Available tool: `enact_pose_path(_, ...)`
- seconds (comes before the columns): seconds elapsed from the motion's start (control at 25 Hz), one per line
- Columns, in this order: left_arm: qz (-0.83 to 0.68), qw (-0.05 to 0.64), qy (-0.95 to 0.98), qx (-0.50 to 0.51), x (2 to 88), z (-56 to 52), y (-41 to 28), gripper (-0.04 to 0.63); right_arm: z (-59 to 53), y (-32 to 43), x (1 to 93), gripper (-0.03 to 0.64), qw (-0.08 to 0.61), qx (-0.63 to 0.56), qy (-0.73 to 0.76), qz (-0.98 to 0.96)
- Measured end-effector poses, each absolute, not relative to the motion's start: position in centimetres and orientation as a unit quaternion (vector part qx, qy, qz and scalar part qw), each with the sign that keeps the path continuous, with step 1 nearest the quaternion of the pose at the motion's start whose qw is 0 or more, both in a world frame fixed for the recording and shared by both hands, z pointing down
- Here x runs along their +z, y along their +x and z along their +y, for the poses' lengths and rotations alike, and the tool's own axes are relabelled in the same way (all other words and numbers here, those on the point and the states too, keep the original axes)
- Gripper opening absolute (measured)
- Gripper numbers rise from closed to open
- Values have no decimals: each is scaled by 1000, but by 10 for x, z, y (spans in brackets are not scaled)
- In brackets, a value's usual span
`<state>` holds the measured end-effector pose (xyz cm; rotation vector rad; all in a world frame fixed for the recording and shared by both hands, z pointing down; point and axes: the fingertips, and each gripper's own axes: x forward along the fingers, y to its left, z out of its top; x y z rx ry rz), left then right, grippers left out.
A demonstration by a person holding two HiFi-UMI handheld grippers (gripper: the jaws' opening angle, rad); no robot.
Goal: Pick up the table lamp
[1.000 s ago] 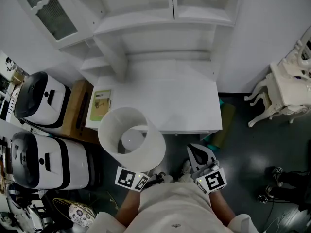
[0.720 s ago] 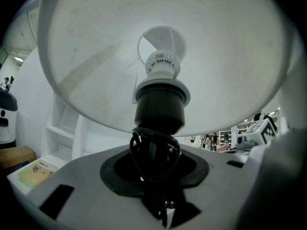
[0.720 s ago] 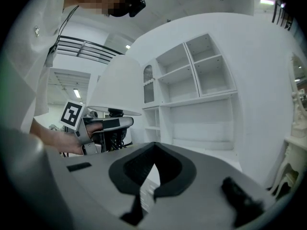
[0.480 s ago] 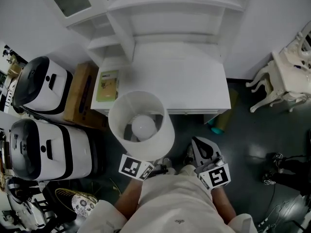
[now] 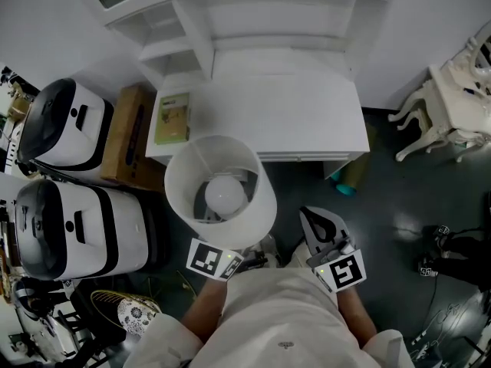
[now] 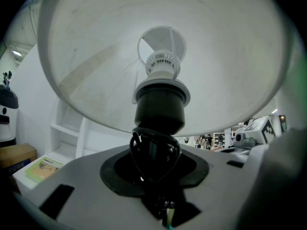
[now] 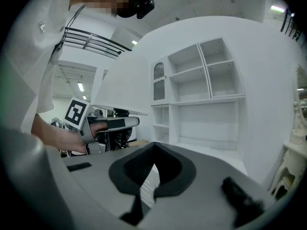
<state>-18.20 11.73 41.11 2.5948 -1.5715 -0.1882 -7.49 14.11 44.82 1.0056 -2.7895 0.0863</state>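
A booklet [image 5: 173, 118] lies at the left edge of the counter [image 5: 291, 121]. The lamp [image 5: 221, 194] is held upright, clear of the counter and over the floor in front of it. The left gripper [image 6: 154, 152] has its jaws clenched on the lamp's black, cord-wrapped stem under the shade. The right gripper [image 5: 318, 222], just beside it, seems closed on nothing.

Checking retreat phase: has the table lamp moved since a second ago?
Yes. In the head view the table lamp has drawn back from the white desk, toward the person.
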Motion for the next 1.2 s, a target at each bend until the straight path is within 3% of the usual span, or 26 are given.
enact_pose_path(1.2,-531,37,844,-59,396,122,-125,160,134,-15,422,11,43,6,354,-934)
